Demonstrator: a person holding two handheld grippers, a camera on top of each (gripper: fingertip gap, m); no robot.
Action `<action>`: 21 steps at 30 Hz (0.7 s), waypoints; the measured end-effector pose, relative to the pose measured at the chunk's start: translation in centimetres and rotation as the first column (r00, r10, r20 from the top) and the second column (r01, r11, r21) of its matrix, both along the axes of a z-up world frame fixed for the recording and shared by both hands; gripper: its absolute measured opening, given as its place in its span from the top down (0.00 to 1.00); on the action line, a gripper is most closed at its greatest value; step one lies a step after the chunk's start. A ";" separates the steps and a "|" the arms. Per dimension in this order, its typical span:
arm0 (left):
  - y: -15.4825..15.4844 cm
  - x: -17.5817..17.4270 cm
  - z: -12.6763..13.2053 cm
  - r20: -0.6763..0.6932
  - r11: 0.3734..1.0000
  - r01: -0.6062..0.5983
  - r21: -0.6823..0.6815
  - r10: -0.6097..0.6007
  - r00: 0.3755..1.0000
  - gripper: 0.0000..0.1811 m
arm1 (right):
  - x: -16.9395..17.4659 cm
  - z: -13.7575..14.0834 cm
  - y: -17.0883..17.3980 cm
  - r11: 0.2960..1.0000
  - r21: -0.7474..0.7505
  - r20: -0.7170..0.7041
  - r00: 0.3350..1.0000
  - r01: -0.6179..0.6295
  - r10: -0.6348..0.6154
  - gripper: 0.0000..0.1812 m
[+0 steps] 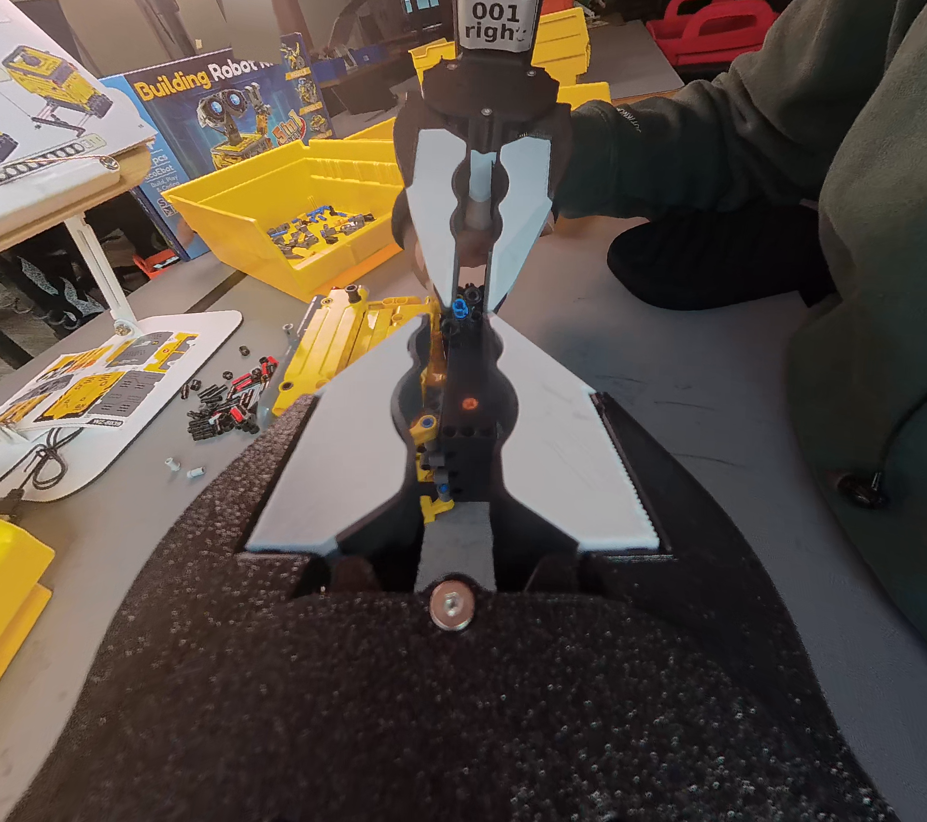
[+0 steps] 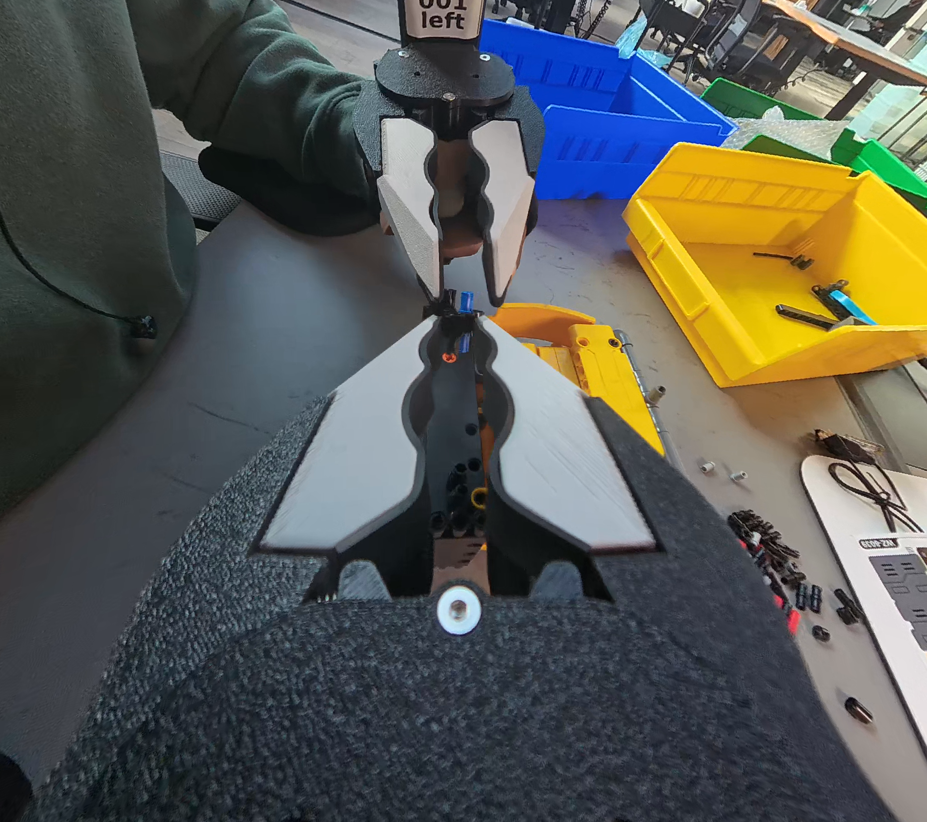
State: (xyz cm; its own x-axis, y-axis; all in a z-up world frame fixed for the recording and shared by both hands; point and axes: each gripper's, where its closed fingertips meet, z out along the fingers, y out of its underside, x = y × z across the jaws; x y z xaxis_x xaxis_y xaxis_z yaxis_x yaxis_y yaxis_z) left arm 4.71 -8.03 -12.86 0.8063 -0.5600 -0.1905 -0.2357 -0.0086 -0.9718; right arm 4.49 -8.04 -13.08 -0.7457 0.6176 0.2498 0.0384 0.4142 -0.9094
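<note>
Two grippers: left gripper [image 1: 459, 321] and right gripper [image 2: 459, 321] meet tip to tip, fingers of each closed on the black pinned toy-brick beam assembly [image 1: 464, 401] above the grey desk [image 1: 652, 346].
Below: yellow brick model [image 2: 597, 361], mid-desk.
Behind: yellow plastic bin [image 1: 261, 216], far edge.

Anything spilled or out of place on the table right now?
Small black and red pins lie scattered loose on the table beside the yellow model, not in the yellow bin. Two grey connectors have strayed nearby.

Warm overhead glare, fisheye edges, sharp
</note>
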 end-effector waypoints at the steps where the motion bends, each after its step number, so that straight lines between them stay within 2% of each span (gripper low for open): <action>1: 0.0 0.0 0.0 -0.002 1.000 0.005 -0.006 -0.005 1.000 0.88 | 0.1 -0.1 -0.1 1.000 0.005 0.005 1.000 -0.007 0.007 0.94; 2: -0.2 0.1 -0.1 -0.009 1.000 0.020 -0.015 -0.020 1.000 0.86 | 0.2 -0.2 -0.3 1.000 0.009 0.008 1.000 -0.019 0.019 0.94; 9: -1.6 2.1 -0.8 -0.037 0.986 0.159 -0.058 -0.161 0.986 0.86 | 1.3 0.4 -1.7 0.994 -0.023 -0.007 0.994 -0.110 0.110 0.95; 12: -1.8 2.7 -0.9 -0.050 0.984 0.170 -0.059 -0.173 0.984 0.87 | 1.7 0.8 -2.1 0.990 -0.039 -0.015 0.991 -0.135 0.134 0.96; 17: -1.7 2.2 -0.9 -0.030 0.983 0.162 -0.082 -0.165 0.986 0.85 | 1.3 0.7 -1.8 0.993 -0.032 -0.015 0.994 -0.110 0.110 0.96; 21: -2.4 2.5 -1.0 -0.003 0.970 0.216 -0.112 -0.218 0.976 0.87 | 1.8 0.5 -2.1 0.988 -0.044 0.001 0.989 -0.145 0.145 0.96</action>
State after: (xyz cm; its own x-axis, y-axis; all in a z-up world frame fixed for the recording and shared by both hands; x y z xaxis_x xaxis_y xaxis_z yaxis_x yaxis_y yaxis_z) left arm 7.17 -10.43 -13.87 0.6604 -0.7397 -0.1292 -0.2583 -0.0621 -0.9641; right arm 6.29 -10.17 -12.54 -0.8292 0.5132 0.2214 -0.0153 0.3752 -0.9268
